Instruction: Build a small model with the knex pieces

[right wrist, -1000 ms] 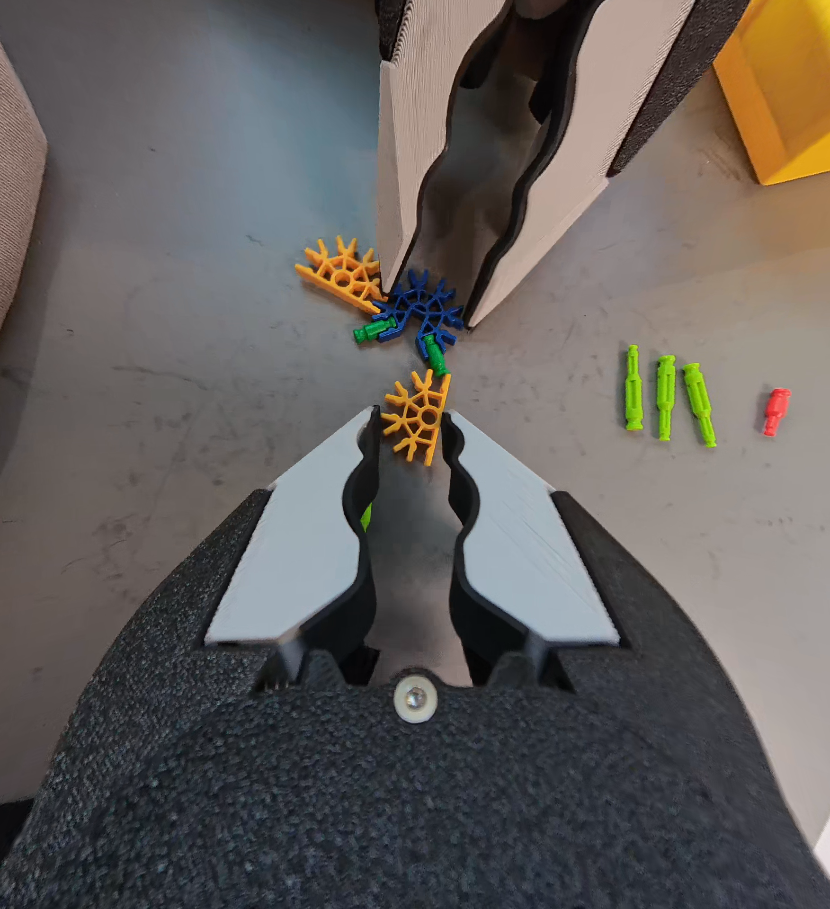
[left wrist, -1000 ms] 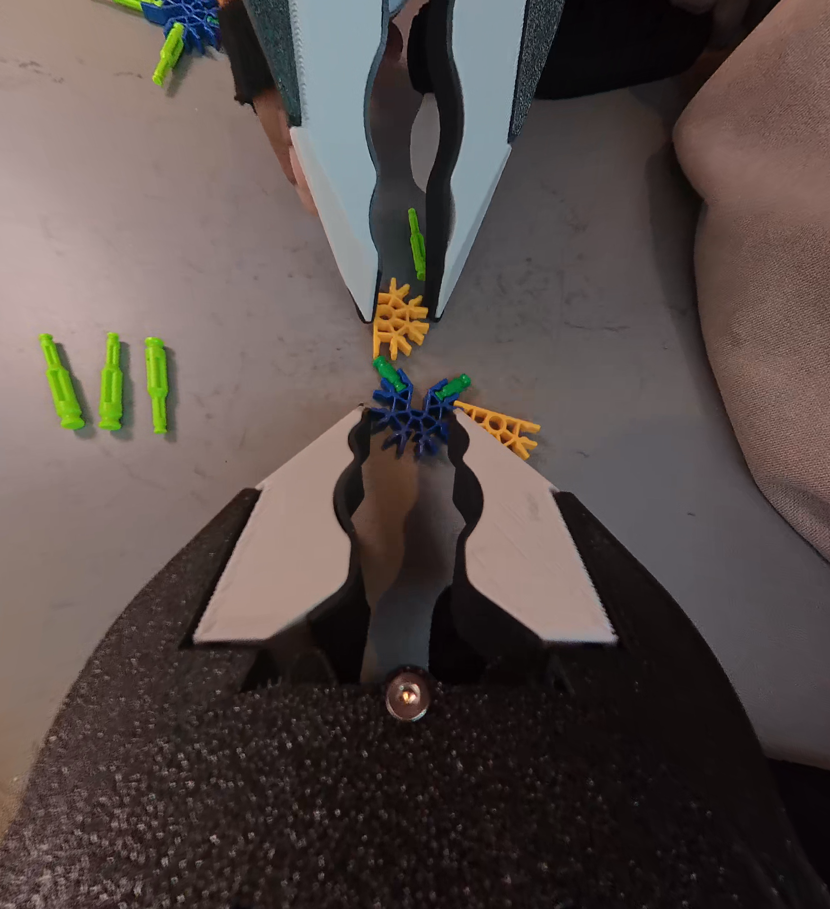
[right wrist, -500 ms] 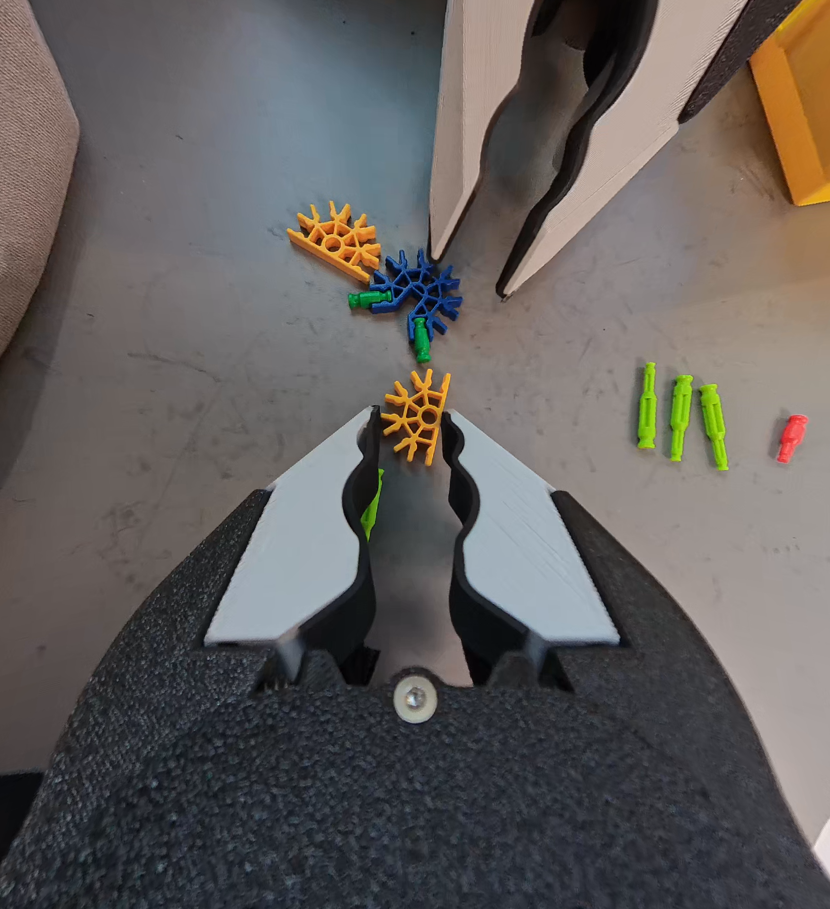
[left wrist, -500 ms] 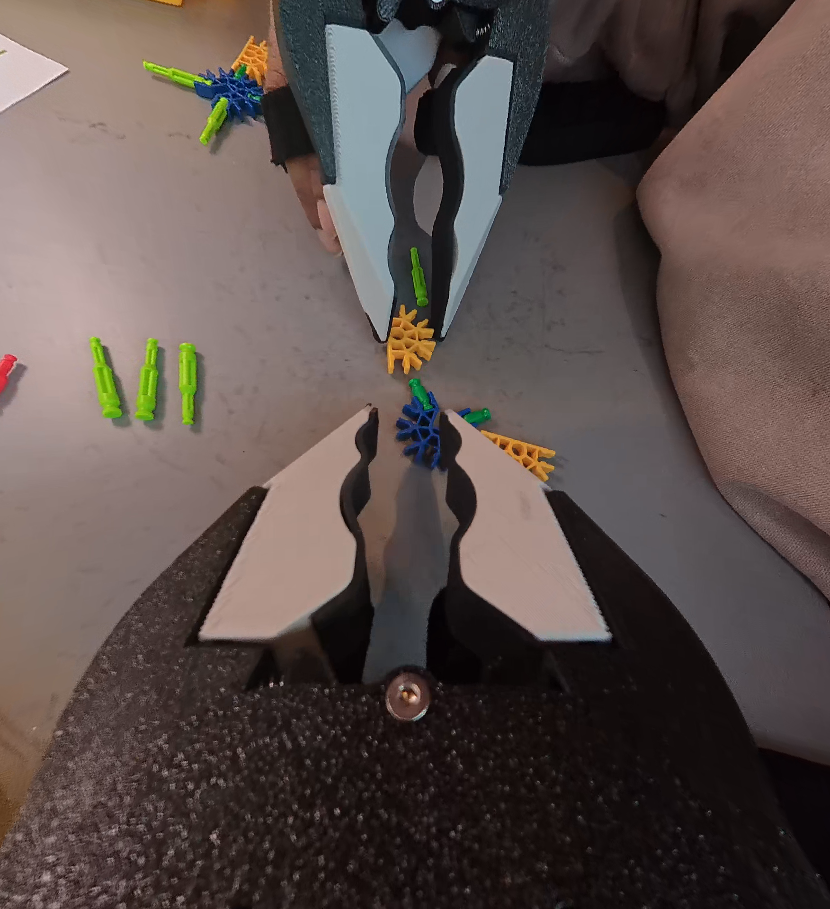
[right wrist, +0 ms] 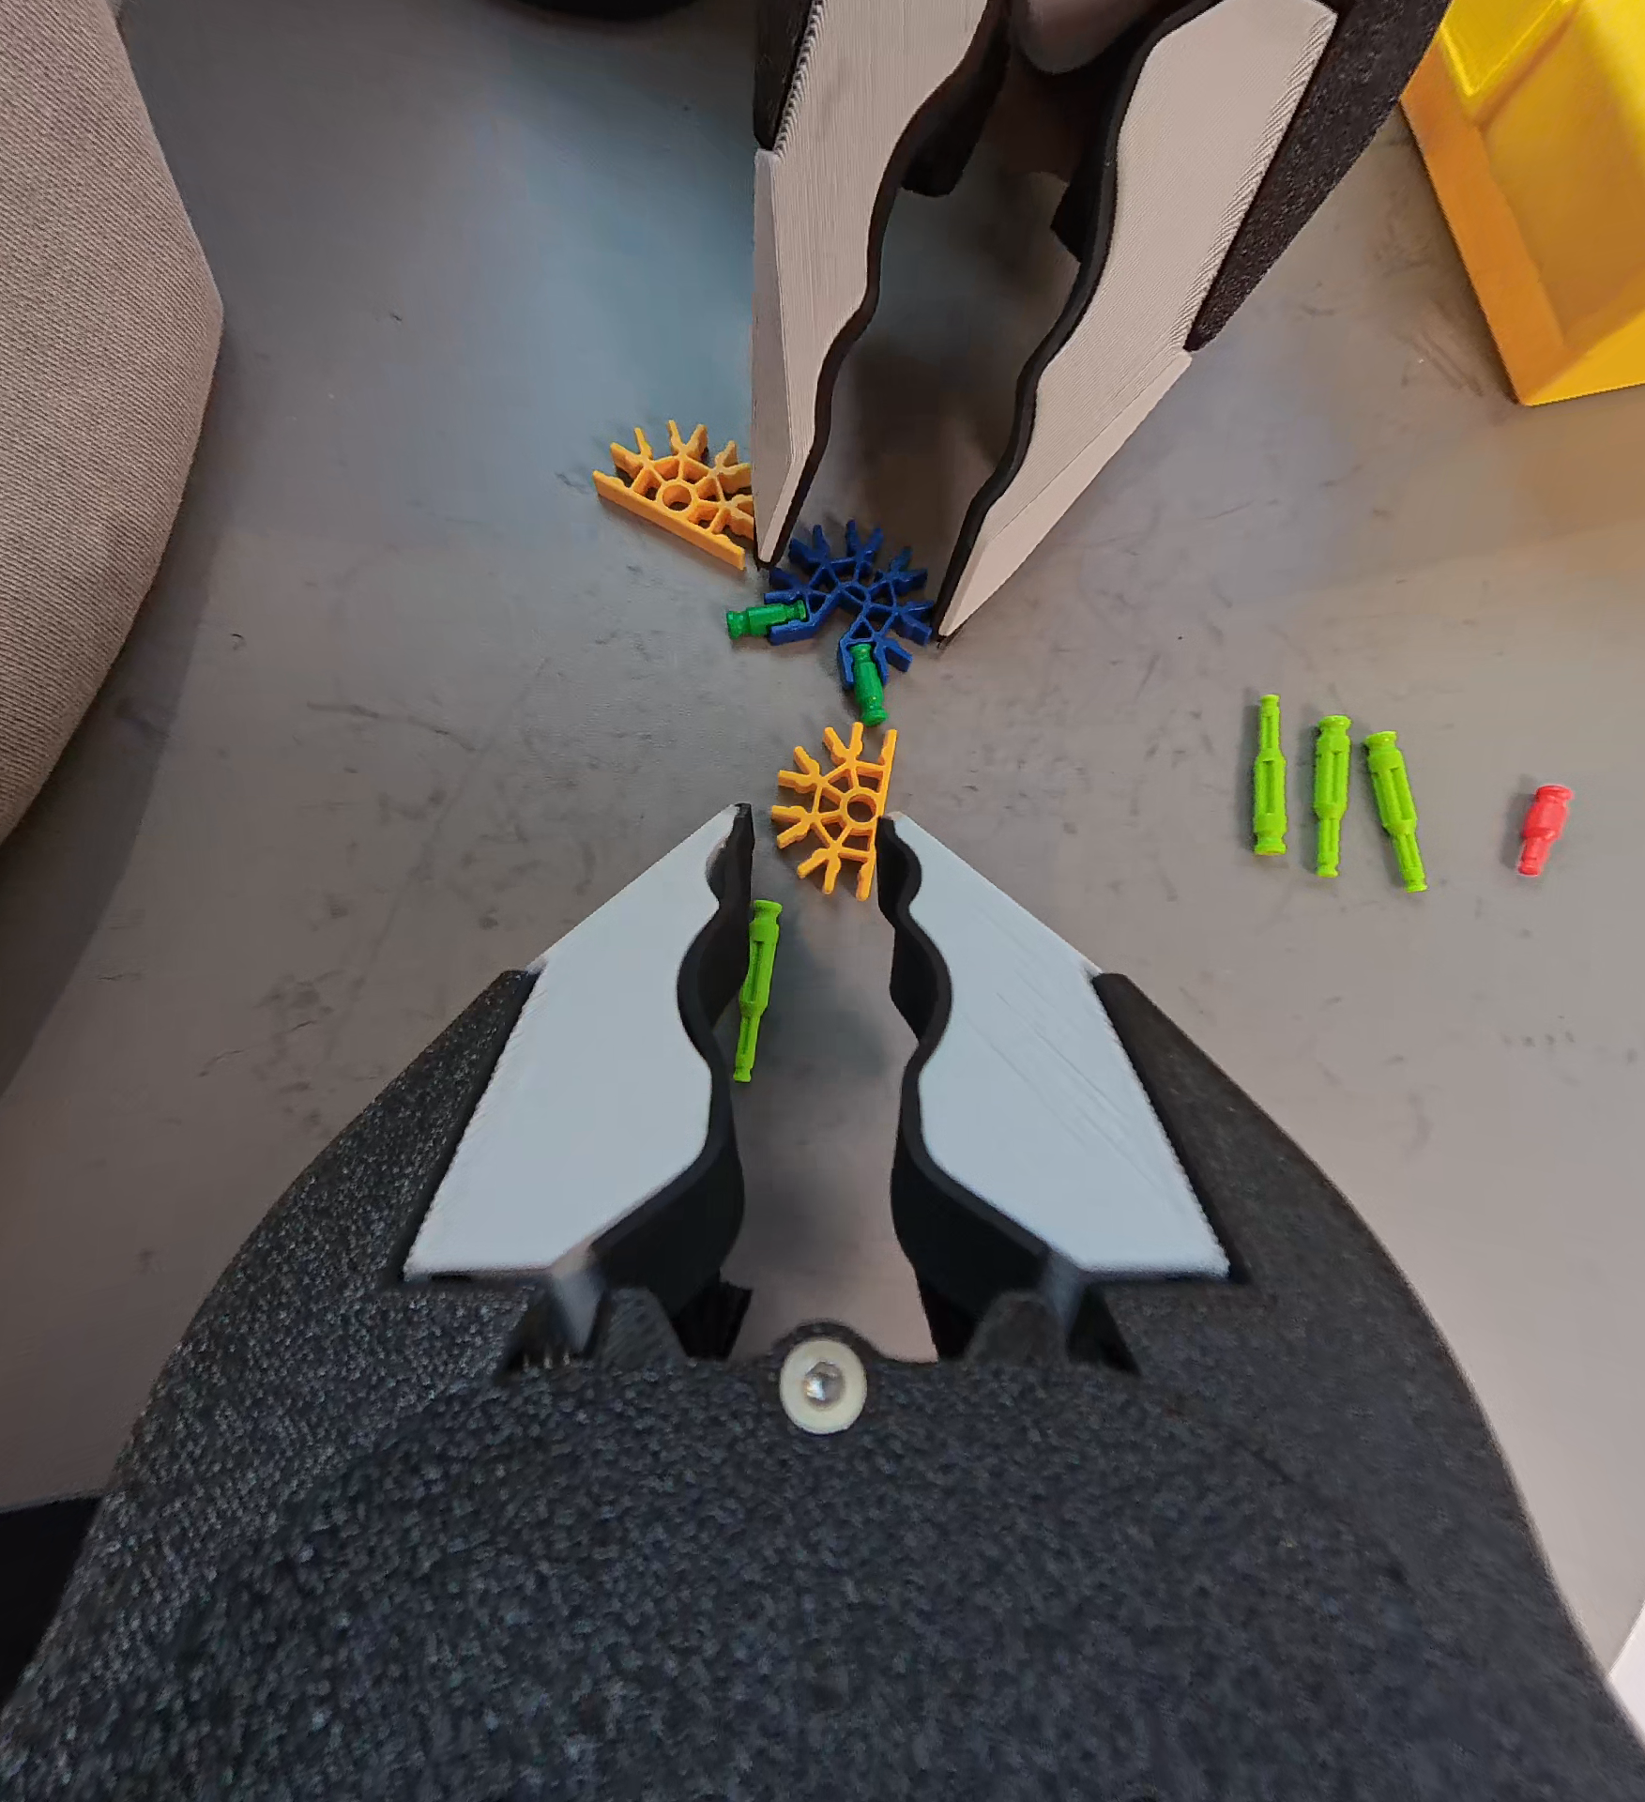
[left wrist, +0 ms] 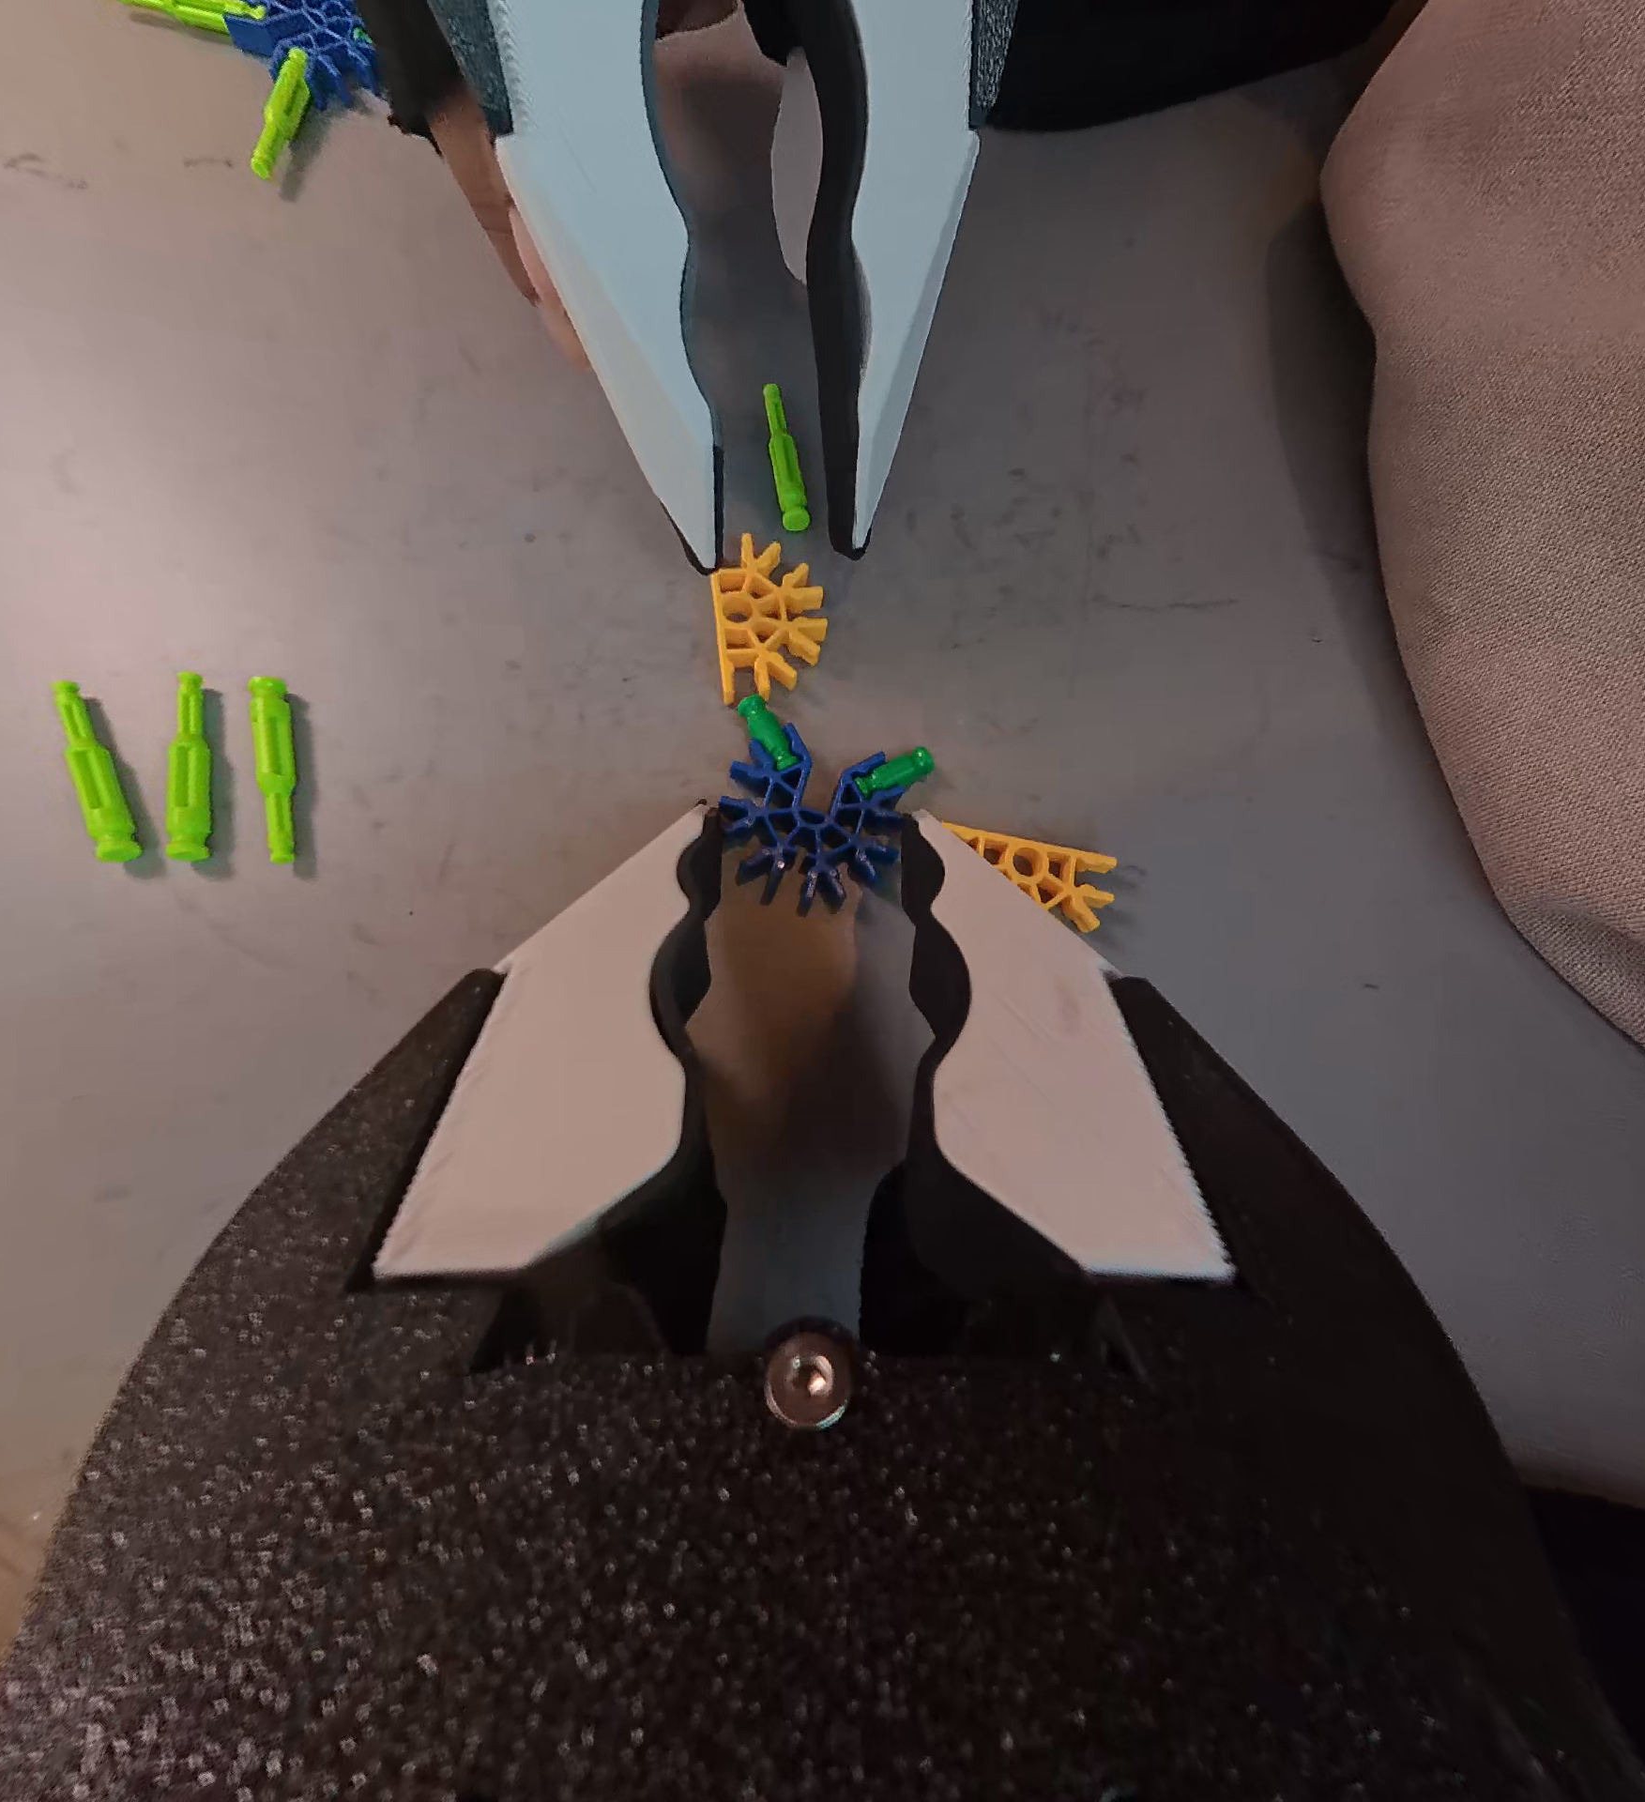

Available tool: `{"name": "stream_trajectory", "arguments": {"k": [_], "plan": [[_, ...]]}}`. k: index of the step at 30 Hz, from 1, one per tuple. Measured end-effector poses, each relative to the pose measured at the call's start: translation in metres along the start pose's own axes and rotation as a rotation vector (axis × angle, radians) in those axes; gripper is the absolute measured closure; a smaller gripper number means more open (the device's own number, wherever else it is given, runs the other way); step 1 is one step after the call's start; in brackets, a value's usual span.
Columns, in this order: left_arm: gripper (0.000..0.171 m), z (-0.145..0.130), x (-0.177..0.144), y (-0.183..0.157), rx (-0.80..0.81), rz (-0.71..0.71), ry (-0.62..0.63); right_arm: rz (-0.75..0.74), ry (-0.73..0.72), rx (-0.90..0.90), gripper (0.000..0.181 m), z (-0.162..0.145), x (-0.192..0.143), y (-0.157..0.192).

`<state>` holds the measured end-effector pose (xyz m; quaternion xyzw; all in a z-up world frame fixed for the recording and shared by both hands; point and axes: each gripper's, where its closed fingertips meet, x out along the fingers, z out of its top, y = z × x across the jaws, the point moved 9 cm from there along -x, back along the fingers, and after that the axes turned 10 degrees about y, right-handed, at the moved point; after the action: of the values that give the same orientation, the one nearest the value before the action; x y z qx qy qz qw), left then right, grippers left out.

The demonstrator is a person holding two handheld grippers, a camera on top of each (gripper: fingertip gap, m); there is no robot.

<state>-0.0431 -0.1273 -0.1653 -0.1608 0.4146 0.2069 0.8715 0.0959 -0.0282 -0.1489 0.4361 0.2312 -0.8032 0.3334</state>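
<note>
Left hand-held gripper (left wrist: 810,824) brackets the blue connector (left wrist: 808,829) on the desk (left wrist: 311,488), jaws narrowly apart, fingertips at its edges; whether they pinch it cannot be told. Right hand-held gripper (right wrist: 813,814) is parted, its tips flanking an orange connector (right wrist: 838,809), a lime rod (right wrist: 755,985) lying between its fingers.

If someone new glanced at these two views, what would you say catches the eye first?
Two claws meet tip to tip on the grey table: the left claw brackets a blue snowflake-shaped connector bearing two dark green pegs, while the right claw opens around an orange half-round connector. A lime rod lies between the right claw's fingers, three more lime rods lie in a row beside it, and a yellow bin sits at the far corner.
</note>
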Motion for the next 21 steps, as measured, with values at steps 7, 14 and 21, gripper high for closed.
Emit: {"name": "stream_trajectory", "arguments": {"k": [7,14,21], "plan": [[0.144,-0.004,-0.005,0.003,-0.008,0.013,-0.022,-0.028,-0.019,0.006,0.156,-0.001,0.001,0.001],[0.144,0.0,-0.008,0.001,0.0,-0.004,-0.063,-0.009,0.004,0.008,0.156,-0.003,0.008,0.002],[0.144,0.009,-0.003,0.006,0.049,-0.07,-0.046,0.013,0.013,-0.044,0.161,0.002,0.01,-0.001]]}}
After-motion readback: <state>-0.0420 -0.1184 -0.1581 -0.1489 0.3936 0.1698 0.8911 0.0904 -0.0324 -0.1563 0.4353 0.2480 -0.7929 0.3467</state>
